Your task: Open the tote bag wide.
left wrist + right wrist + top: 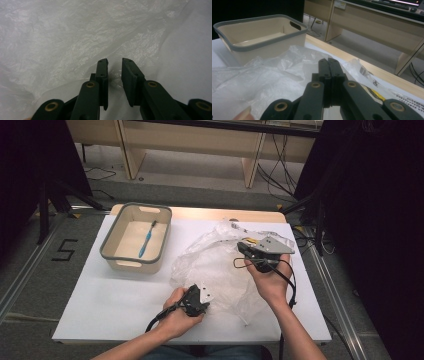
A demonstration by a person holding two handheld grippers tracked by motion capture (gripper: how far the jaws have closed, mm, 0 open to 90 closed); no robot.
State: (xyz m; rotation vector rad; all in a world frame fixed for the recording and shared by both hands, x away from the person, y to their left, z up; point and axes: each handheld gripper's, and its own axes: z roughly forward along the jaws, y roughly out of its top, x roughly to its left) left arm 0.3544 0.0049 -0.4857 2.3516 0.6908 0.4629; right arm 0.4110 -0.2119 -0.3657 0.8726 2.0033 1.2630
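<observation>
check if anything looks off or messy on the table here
Nothing is spilled or broken. The clear plastic bag lies crumpled across the table between both grippers, and a blue toothbrush lies alone in the beige bin, slanted across its floor. That is all that stands out.

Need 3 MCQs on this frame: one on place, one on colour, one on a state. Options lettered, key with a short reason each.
1. Where is the toothbrush?
A. in the bin
B. on the plastic bag
C. on the floor

2. What colour is the toothbrush?
A. red
B. blue
C. green

3. How do the right gripper jaws stand?
A. wide apart
B. clamped on the bin rim
C. pressed together

Key:
1 A, the high view shows it lying on the bin's floor.
2 B, its handle is blue.
3 C, the right gripper view shows no gap between the jaws.
</observation>
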